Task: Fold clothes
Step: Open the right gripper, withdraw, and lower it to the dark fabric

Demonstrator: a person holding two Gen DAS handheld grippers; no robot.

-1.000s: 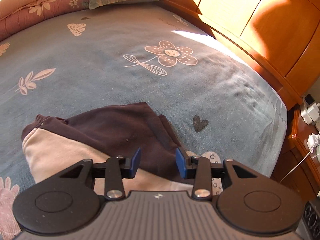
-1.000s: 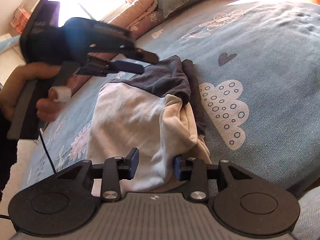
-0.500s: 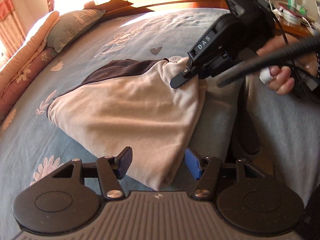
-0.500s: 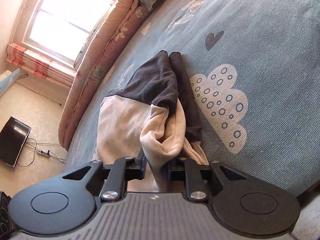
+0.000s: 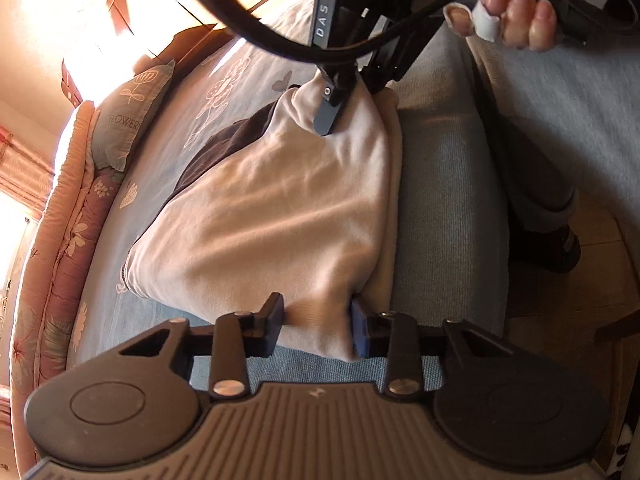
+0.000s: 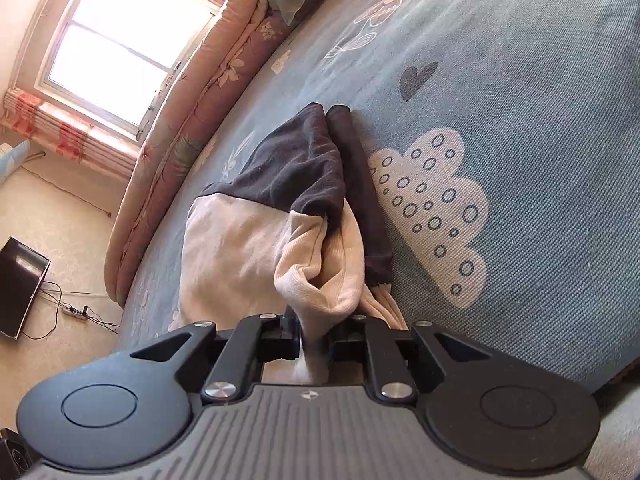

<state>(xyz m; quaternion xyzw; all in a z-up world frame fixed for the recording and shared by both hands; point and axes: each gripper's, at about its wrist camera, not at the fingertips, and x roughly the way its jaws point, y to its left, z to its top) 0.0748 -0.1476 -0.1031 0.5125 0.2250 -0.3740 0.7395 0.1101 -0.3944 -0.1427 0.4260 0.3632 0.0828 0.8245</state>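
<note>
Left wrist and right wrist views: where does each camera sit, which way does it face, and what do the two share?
Left wrist: rides the left hand-held gripper at the bed's near edge, facing along the cream-and-brown garment toward the pillow; shows the right hand-held gripper, a hand and a leg.
Right wrist: rides the right hand-held gripper, looking down across the blue bedspread toward the window; no body part shows.
Shared: the garment, each gripper at a corner of it, the bedspread and the pillow.
</note>
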